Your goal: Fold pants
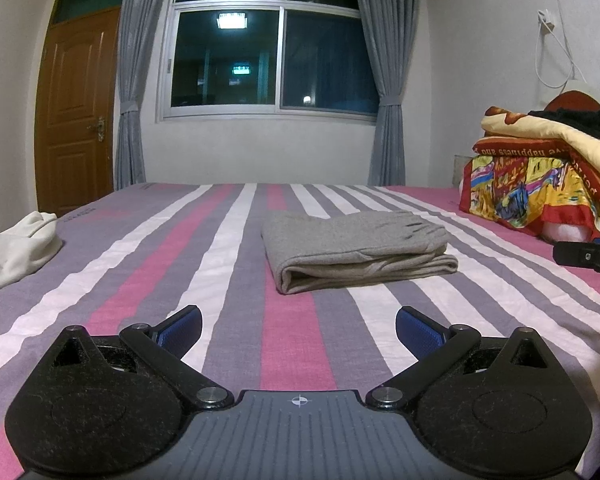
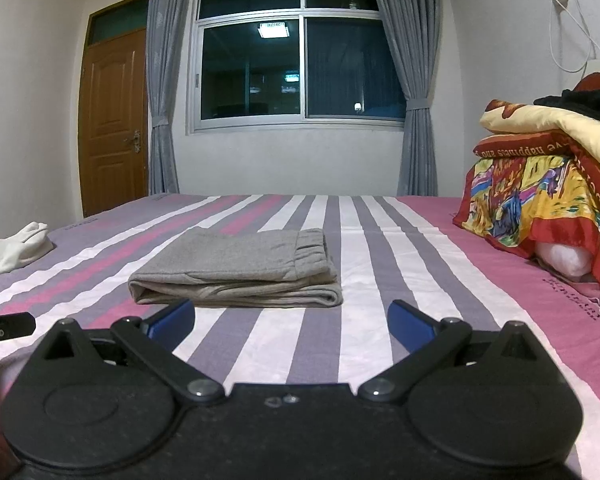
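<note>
Grey pants (image 1: 356, 250) lie folded into a compact stack near the middle of the striped bed (image 1: 288, 344), waistband on top at the right, folded edge at the left, open layers facing you. You hold both grippers low over the sheet, short of the stack and touching nothing, which reads as a job done or nearly so.

Your left gripper (image 1: 299, 328) has its blue fingers (image 1: 180, 328) spread wide with only bedsheet between them; the stack sits ahead and slightly right of it. Your right gripper (image 2: 292, 322) is just as wide apart and empty, the pants (image 2: 236, 270) just beyond its left finger.

A white garment (image 1: 16, 248) is bunched at the bed's left edge, and patterned bedding (image 1: 540, 176) is piled at the right, both well apart from the stack, leaving the middle free for folding.
</note>
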`<state>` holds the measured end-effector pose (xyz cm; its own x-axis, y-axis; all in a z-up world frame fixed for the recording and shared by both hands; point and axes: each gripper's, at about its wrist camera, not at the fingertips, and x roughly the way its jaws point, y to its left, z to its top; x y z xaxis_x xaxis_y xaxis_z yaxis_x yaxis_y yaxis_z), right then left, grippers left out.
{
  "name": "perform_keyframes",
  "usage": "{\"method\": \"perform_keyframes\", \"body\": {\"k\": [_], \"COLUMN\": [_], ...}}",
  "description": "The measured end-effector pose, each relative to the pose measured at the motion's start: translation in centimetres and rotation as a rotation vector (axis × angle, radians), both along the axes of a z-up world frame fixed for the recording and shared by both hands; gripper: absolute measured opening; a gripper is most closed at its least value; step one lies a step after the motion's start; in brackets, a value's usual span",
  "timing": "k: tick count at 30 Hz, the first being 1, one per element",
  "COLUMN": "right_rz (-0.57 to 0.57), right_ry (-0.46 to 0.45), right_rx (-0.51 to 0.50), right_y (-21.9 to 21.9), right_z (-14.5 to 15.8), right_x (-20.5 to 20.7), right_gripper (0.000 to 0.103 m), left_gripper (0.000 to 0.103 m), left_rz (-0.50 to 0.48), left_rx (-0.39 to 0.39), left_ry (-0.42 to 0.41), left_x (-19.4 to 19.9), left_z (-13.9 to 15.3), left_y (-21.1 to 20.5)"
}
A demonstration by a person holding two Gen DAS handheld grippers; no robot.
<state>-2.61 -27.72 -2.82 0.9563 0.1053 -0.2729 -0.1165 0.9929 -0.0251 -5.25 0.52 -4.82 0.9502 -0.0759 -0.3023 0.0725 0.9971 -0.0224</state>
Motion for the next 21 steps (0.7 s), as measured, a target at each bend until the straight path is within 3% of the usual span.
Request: {"method": "perform_keyframes", "body": {"k": [21], "right_rz": [0.008], "right_ry": [0.003], "right_rx": [-0.009], "right_y": [-0.26], "right_z": [-0.07], "right_x": [0.15], "right_gripper": [0.103], "left_gripper": [0.102], "left_rz": [0.002], "left_rx": [-0.007], "left_ry": [-0.006], "left_x": [0.23], "left_z": [0.04], "left_y": [0.0]}}
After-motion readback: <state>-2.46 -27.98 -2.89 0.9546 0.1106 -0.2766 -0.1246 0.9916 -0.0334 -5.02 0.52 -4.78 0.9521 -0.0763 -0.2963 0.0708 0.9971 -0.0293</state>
